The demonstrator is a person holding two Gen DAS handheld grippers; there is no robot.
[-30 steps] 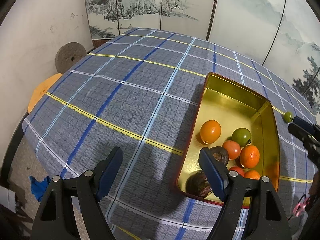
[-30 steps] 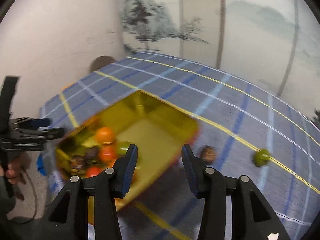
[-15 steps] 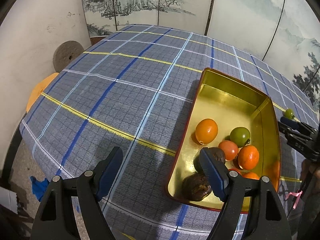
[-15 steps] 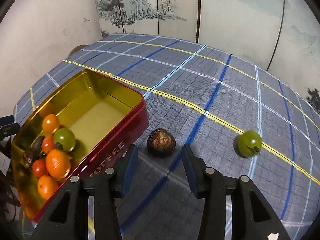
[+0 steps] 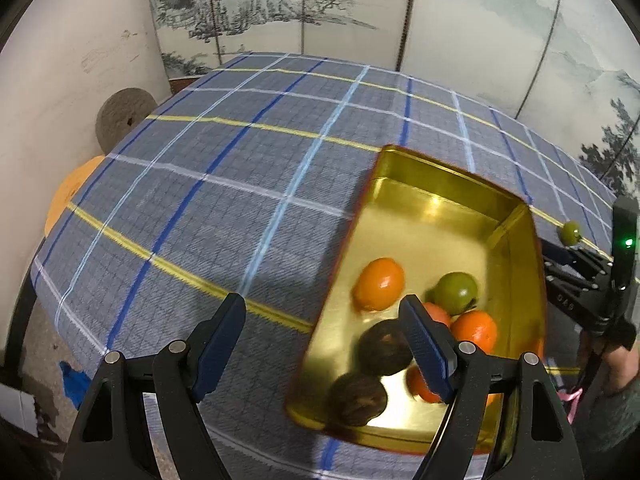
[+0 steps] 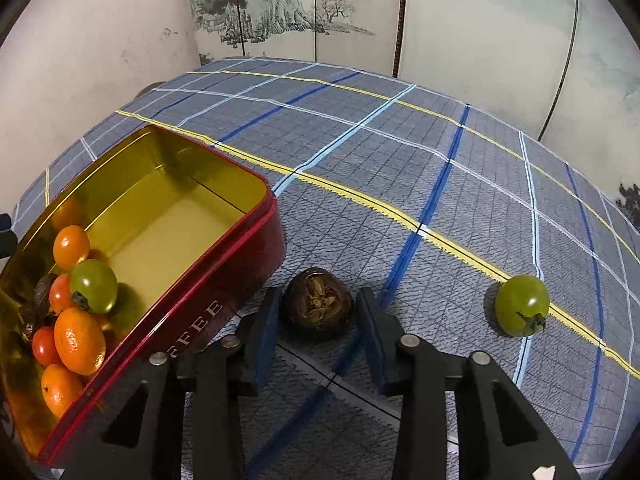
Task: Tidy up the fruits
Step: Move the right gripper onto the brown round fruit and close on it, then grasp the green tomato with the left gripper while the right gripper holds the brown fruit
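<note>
Plaid tablecloth (image 6: 360, 168), red tin (image 6: 224, 280) lettered "FFEE"

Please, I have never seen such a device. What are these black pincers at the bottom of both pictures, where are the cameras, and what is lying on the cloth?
There is no robot: a person holds one two-finger tool in each hand, each carrying a camera looking along its fingers. The left tool stands open and empty over the near corner of a red coffee tin. The tin holds orange, red, green and dark fruits. The right tool is closing around a dark brown wrinkled fruit on the checked tablecloth; its fingers do not yet seem to press it. A green tomato lies further right.
</note>
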